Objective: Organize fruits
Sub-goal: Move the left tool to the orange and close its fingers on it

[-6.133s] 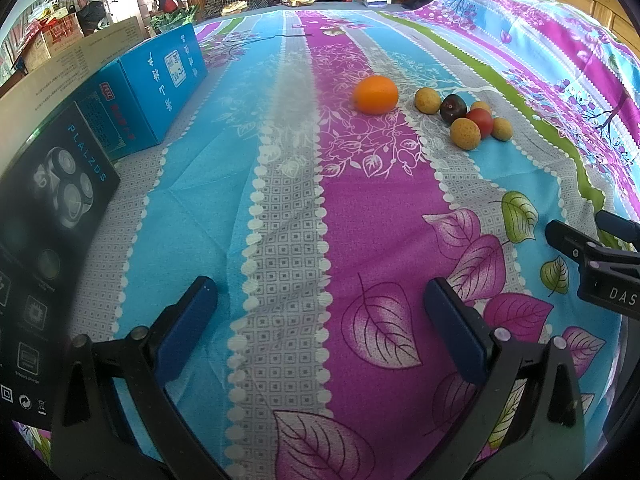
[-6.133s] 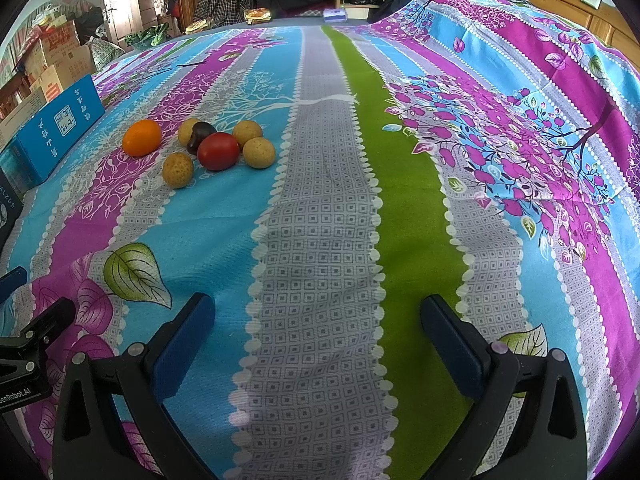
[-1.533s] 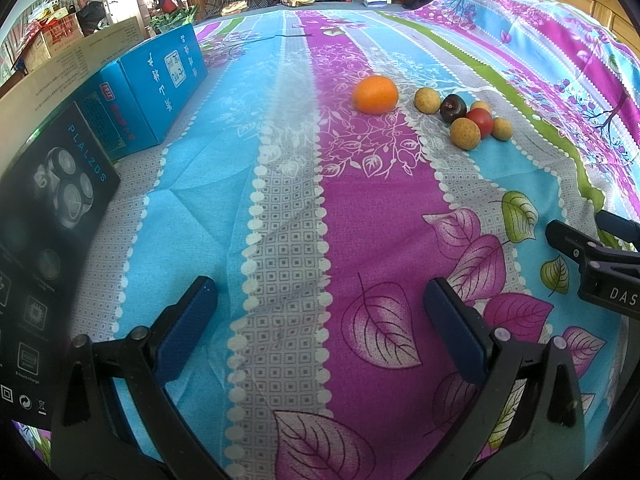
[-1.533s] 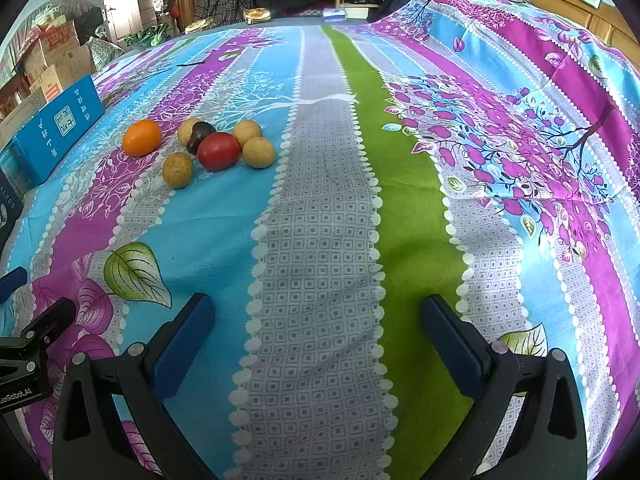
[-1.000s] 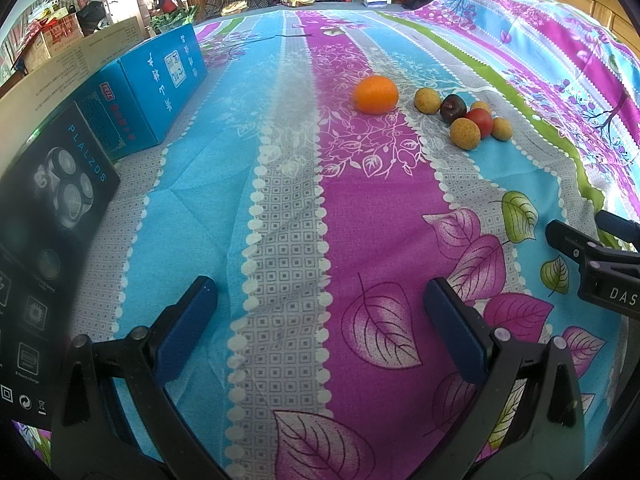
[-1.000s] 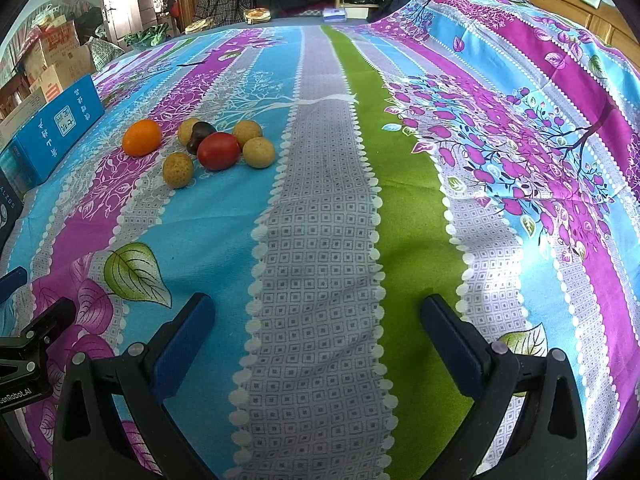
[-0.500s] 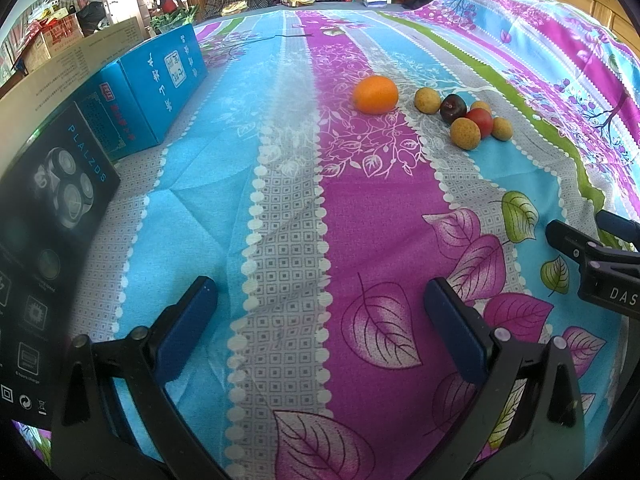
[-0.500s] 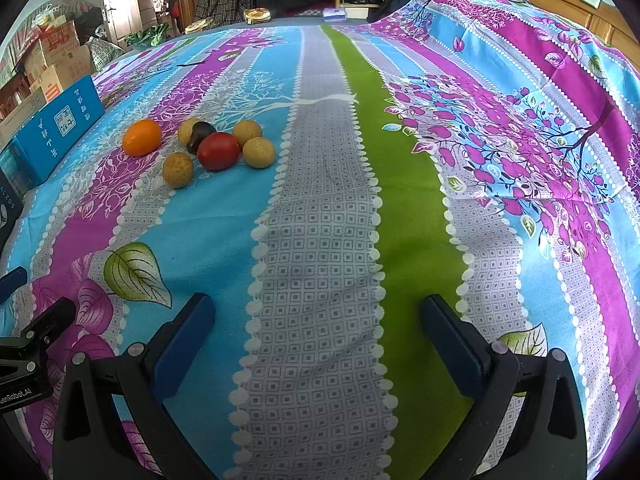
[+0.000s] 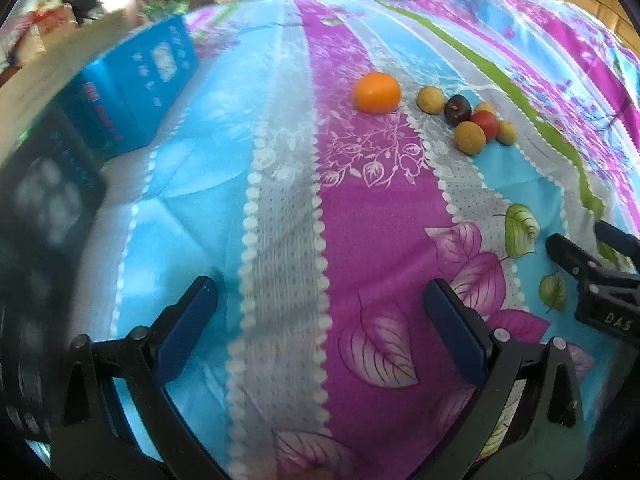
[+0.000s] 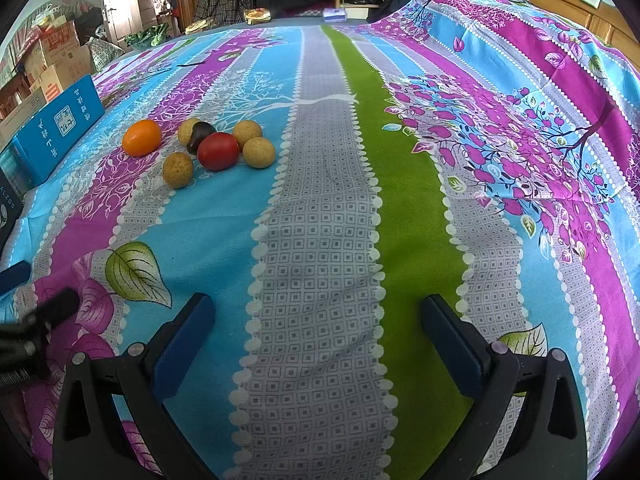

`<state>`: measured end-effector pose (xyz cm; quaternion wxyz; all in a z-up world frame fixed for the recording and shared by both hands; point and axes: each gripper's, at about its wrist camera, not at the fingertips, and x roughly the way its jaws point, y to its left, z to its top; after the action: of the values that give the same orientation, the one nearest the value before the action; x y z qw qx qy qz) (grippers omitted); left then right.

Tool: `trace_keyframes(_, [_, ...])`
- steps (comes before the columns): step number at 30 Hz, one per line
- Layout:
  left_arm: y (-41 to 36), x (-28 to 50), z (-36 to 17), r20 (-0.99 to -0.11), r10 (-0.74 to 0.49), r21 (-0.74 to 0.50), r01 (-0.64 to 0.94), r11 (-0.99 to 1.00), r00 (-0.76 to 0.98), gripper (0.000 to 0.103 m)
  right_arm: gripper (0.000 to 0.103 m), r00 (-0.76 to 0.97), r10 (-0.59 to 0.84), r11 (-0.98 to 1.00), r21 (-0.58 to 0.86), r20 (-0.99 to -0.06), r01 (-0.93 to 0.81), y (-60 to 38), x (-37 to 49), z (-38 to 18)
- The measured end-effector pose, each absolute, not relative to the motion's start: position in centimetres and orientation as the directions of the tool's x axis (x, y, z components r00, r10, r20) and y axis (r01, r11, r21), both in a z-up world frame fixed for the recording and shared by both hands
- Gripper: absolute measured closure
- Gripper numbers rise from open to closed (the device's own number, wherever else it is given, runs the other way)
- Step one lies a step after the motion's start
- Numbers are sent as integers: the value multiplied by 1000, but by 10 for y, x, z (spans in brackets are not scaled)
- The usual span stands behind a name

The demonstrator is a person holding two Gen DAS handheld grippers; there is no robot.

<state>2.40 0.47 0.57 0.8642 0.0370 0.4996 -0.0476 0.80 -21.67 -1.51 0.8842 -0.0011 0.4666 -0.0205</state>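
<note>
Lying together on the striped floral bedsheet (image 10: 320, 240) is a small cluster of fruit: a red tomato (image 10: 218, 151) at the middle, a dark plum (image 10: 200, 133) touching it behind, and four tan round fruits (image 10: 259, 152) around them, one just in front on the left. An orange (image 10: 141, 137) sits slightly apart to the cluster's left, toward a blue box (image 10: 52, 132) at the bed's edge. Well short of the fruit, the right hand-held gripper (image 10: 320, 336) hovers over the grey and green stripes, released, jaws spread wide with nothing between. Beside it, the left hand-held gripper (image 9: 320, 312) is likewise spread and empty above the magenta stripe; its view is blurred, with a black box (image 9: 44, 208) at left.
</note>
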Motion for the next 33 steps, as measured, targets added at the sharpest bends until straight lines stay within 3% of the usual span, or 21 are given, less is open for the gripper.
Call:
trace_keyframes(2, [5, 35, 13, -861, -51, 50, 183, 982, 506, 3, 0, 564, -38, 999, -21, -825, 35, -217, 8, -15])
trace_keyframes(4, [7, 44, 23, -846, -81, 46, 223, 974, 528, 25, 0, 564, -39, 999, -23, -825, 35, -216, 10, -16])
trace_keyframes(8, [15, 77, 36, -806, -184, -39, 260, 965, 563, 36, 0, 549, -23, 1000, -14, -835, 20, -209, 16, -17])
trace_keyframes(10, [11, 91, 36, -795, -225, -52, 306, 951, 563, 50, 0, 546, 6, 1000, 7, -838, -1, -211, 11, -18])
trace_keyframes(15, [-18, 108, 41, -764, -306, -21, 452, 892, 568, 50, 0, 531, 166, 985, 115, -831, -128, -223, 2, -8])
trace_keyframes(21, [-17, 130, 20, -780, -310, -50, 439, 897, 544, 50, 0, 505, 192, 977, 117, -842, -176, -224, 5, -10])
trace_keyframes(24, [-21, 130, 20, -775, -343, -71, 466, 882, 531, 50, 17, 516, 206, 972, 115, -832, -203, -221, 2, -3])
trace_keyframes(26, [-24, 133, 18, -775, -360, -86, 479, 874, 519, 51, 33, 517, 235, 965, 133, -823, -227, -219, 1, 3])
trace_keyframes(27, [-25, 136, 15, -784, -366, -100, 481, 871, 501, 51, 34, 515, 255, 959, 146, -818, -243, -218, 2, 5])
trace_keyframes(30, [-22, 140, 13, -792, -362, -116, 462, 879, 491, 66, 42, 535, 309, 943, 183, -786, -276, -212, 9, 18])
trace_keyframes(33, [-19, 137, 14, -792, -380, -136, 468, 873, 479, 66, 44, 530, 360, 926, 222, -768, -306, -202, 24, 21])
